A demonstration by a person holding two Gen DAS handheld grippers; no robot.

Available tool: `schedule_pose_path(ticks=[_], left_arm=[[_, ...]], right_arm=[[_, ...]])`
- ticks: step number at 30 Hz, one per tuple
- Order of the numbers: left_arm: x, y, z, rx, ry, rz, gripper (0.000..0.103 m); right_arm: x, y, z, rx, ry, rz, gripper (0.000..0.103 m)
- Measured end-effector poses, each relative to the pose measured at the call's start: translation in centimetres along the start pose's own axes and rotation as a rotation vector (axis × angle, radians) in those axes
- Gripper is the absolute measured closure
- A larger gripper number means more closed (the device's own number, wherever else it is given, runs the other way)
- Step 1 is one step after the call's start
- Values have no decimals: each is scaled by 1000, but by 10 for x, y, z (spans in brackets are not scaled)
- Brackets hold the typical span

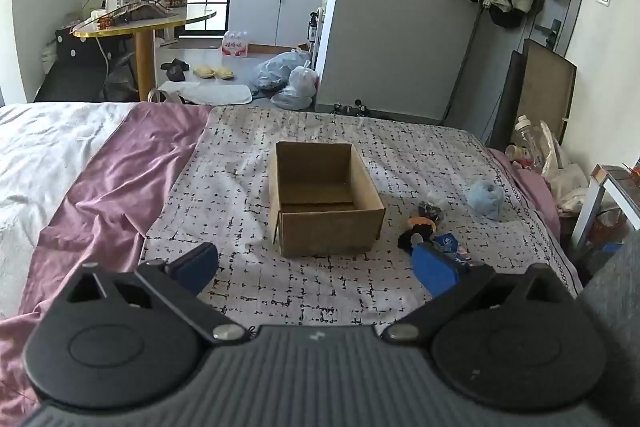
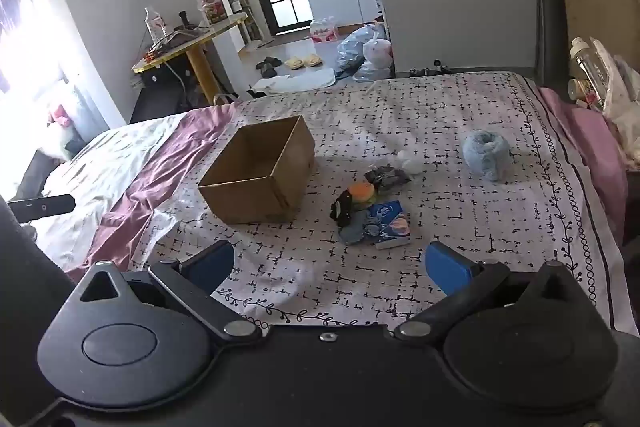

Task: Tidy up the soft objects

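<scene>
Upright, cardboard box (open top) lies lengthwise away from camera.

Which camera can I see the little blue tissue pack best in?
The right wrist view. There the blue tissue pack lies in plain sight on the bed, its whole top showing, beside the small pile of soft things. In the left wrist view, the tissue pack peeks out only partly, because one blue finger of the left tongs covers its near end.
</scene>
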State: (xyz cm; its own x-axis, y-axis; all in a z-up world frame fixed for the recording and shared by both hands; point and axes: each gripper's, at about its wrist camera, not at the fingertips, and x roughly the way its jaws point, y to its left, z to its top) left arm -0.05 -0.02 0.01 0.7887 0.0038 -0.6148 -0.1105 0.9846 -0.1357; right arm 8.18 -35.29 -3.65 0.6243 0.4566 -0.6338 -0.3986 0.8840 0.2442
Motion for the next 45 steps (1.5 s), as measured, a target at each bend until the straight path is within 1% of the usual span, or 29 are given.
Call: schedule_pose_path(ticks=[2, 3, 4, 5, 8, 13, 14, 18, 33, 45], left_arm=[[-2, -1, -1, 8, -4, -3, 0], [-3, -1, -2, 11, -7, -5, 0], [4, -3, -2, 10, 10, 2, 0], [4, -3, -3, 12, 11, -1, 0], [6, 0, -5, 9, 24, -20, 0], [16, 6, -9, -9, 42, -40, 0], [11, 11, -7, -15, 43, -51, 0], [11, 12, -9, -22, 45, -63, 0], [8, 12, -6, -6, 34, -63, 0], [7, 12, -6, -14, 31, -66, 0]], right_arm=[[0, 2, 0, -19, -4, 2, 0], [-3, 1, -5, -16, -24, -1, 0], [-5, 0, -6, -2, -22, 1, 0], [0, -2, 1, 29, 7, 0, 0], [1, 1, 5, 14, 2, -16, 0], [3, 0, 6, 2, 0, -14, 0], [4, 1, 5, 0, -1, -13, 0], [4, 4, 5, -10, -5, -15, 0], [3, 8, 6, -35, -21, -19, 0], [0, 7, 9, -44, -36, -35, 0]])
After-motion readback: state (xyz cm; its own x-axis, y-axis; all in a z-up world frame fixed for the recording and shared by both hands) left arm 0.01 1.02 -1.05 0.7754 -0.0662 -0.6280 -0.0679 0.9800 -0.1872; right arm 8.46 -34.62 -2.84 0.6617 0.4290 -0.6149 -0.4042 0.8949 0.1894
